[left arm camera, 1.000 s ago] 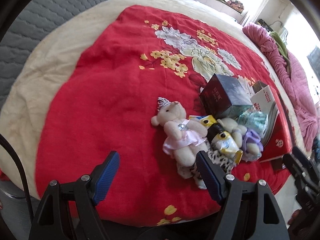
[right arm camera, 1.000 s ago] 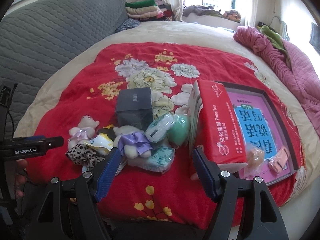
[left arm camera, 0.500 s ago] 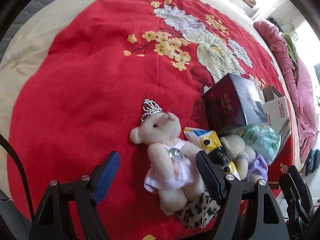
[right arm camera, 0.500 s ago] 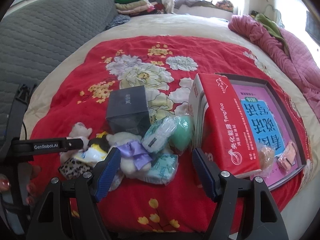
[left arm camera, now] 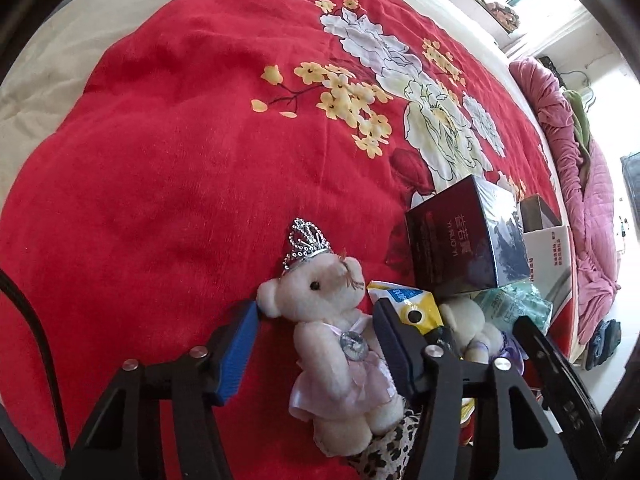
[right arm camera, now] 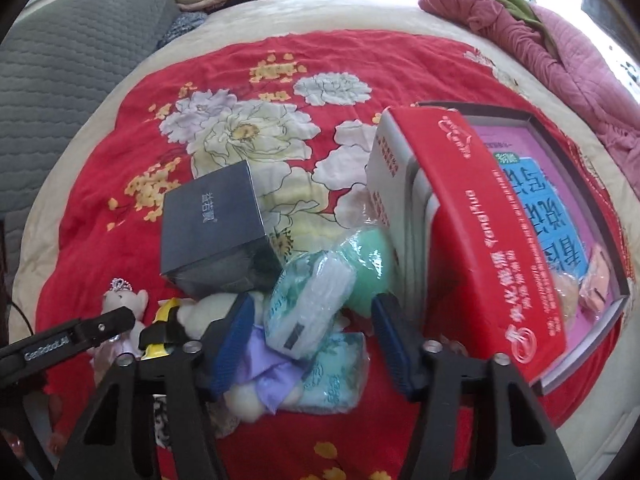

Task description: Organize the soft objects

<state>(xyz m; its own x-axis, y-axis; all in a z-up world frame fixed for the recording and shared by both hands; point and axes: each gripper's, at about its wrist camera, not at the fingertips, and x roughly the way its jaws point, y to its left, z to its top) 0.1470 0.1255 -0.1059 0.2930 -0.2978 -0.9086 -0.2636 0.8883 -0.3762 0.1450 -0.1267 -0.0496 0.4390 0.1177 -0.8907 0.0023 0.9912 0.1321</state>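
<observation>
- Two grippers have come down on the pile since a second ago, and both views now sit much closer to the soft things than they did then
- My left gripper (left arm camera: 316, 340) straddles the crowned teddy bear (left arm camera: 334, 336), which lies on its back on the red blanket (left arm camera: 168, 168); its jaws are closing with the bear between them, the left pad at the bear's ear and the right pad against its other side, though I cannot say the pads press yet
- My right gripper (right arm camera: 310, 344) has dropped over the tissue pack (right arm camera: 306, 308); its jaws are closing too, with that pack and the lilac-dressed bear (right arm camera: 256, 380) between them, neither yet squeezed as far as I can see
- To me this reads as both hands committing to a first pick, so the sorting is barely begun: every soft toy is in the heap beside the dark box (right arm camera: 214, 226) and the red carton (right arm camera: 476, 236)
- Hard to make out: the leopard-print item (left arm camera: 384, 454) is mostly under the bear's legs and cut off by the gripper frame
- The yellow packet (left arm camera: 412, 306) is half covered by my left gripper's right finger
- The green ball (right arm camera: 370, 268) is partly behind the tissue pack, and the small items on the pink book (right arm camera: 560, 216) are too blurred to name
</observation>
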